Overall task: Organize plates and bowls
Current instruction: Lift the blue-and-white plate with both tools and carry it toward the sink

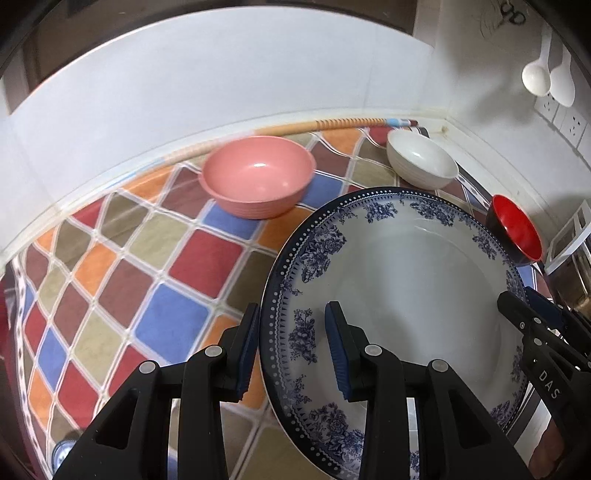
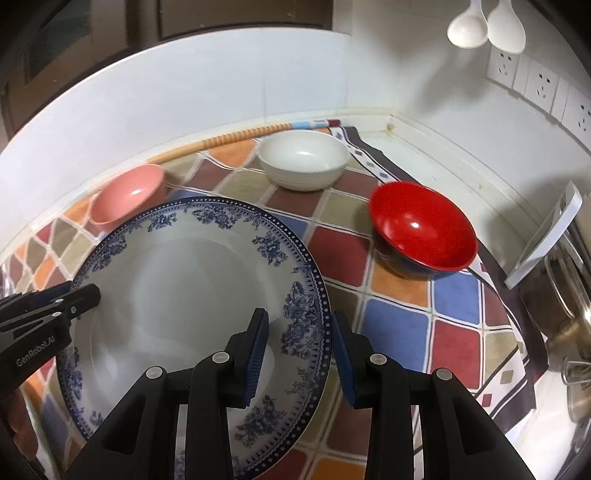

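Above the checked cloth (image 1: 177, 266), both tongs (image 1: 293, 347) (image 2: 301, 350) grip the plate (image 1: 406, 266).

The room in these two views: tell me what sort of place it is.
Most likely a home kitchen counter. Ladles hang on the tiled wall beside power sockets, a steel pot stands at the right, and bowls sit on a checked cloth.

Right gripper (image 2: 300, 354) straddles the right rim of the plate (image 2: 177, 280), one finger over it, one outside. Left gripper (image 2: 79, 295) clamps its left rim. Plate sits tilted above checkered cloth (image 2: 399, 325). Behind: pink bowl (image 2: 125, 199), white bowl (image 2: 303, 158), red bowl (image 2: 424, 229).
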The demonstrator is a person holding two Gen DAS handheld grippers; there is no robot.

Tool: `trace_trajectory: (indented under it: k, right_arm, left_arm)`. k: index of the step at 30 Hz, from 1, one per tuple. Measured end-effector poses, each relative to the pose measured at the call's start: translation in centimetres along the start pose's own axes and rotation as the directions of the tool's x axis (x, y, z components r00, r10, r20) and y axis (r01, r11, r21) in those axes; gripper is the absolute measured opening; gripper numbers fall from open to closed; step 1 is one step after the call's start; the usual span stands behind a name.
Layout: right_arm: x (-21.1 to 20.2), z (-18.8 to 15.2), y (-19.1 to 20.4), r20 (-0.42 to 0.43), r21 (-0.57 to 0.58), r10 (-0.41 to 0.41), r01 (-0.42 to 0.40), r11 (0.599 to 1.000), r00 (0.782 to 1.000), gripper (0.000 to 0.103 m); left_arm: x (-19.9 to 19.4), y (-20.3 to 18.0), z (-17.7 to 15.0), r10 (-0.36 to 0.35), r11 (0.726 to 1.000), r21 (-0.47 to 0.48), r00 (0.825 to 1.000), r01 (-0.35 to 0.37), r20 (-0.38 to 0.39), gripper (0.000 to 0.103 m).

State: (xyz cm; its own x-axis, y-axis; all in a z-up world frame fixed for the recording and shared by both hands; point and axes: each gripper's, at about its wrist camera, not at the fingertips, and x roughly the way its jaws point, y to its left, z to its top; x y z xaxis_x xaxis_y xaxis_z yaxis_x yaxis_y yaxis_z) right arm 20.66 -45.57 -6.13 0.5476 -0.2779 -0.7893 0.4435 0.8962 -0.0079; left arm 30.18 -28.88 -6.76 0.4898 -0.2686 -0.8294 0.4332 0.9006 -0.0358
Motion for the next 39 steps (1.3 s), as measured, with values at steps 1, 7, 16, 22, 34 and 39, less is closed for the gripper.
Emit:
trace_trajectory:
  k: [1,7,16,22,34,39]
  right_arm:
    - [-0.2,0.0,0.2,0.004,-0.005,0.004,-0.004,1.000,1.000,0.036]
    - [-2.3,-0.6,2.7,0.036,-0.047,0.037,-0.035,0.998,0.999,0.036]
    - [-4.8,-1.9,6.1,0.052,-0.096,0.075,-0.070,0.993,0.996,0.036]
    - [-6.3,-3.0,8.7,0.051,-0.123,0.101,-0.094,0.988,0.994,0.036]
    - [-9.2,-5.5,14.0,0.046,-0.179,0.150,-0.139,0.974,0.988,0.036]
    - [-10.2,-6.7,16.3,0.040,-0.203,0.169,-0.158,0.966,0.985,0.036]
  left_arm:
    - [-0.6,0.5,-0.3,0.005,1.000,-0.010,1.000,-0.005,0.007,0.035]
    - [-2.8,2.8,-1.6,0.027,0.998,-0.051,0.999,-0.025,0.028,0.035]
    - [-5.6,6.3,-3.9,0.059,0.994,-0.097,0.998,-0.055,0.038,0.035]
    - [-7.5,9.0,-6.0,0.077,0.989,-0.127,0.996,-0.072,0.038,0.035]
    - [-11.1,14.4,-10.2,0.121,0.976,-0.185,0.992,-0.113,0.033,0.035]
    - [-12.4,16.6,-12.0,0.137,0.970,-0.208,0.990,-0.128,0.026,0.035]
